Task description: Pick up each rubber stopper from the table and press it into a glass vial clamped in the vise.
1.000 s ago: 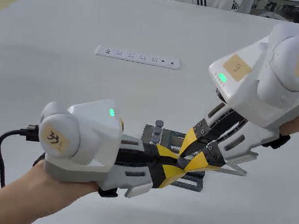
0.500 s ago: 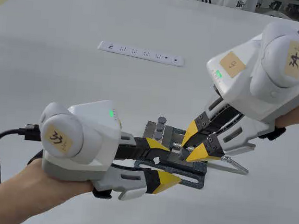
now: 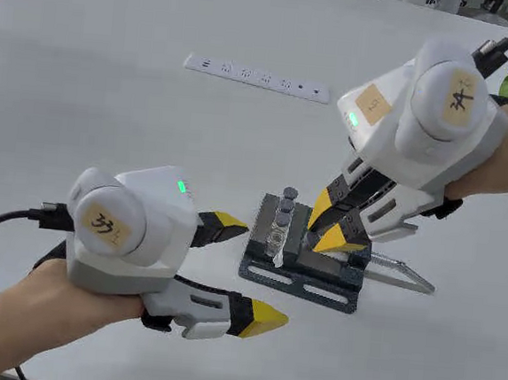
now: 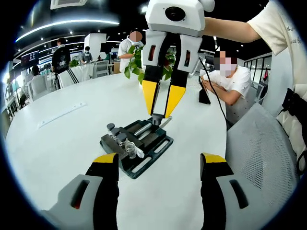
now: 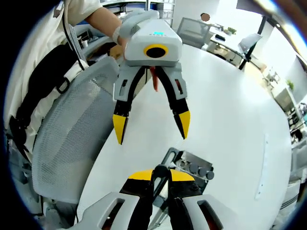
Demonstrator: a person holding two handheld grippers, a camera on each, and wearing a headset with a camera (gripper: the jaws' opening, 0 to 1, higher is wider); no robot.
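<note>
Pale grey counter (image 3: 103, 79) here. A white power strip (image 3: 257, 77) lies flat on the far side. A dark vise (image 3: 299, 281) sits nearer, well apart from it.

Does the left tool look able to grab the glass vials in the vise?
Probably yes: the open left tool faces the small clear glass vials in the black metal vise, nothing between; the right tool is over the vise's other side.

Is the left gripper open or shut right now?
Open: the left gripper has its yellow-tipped jaws wide apart with nothing gripped between them, short of the vise.
</note>
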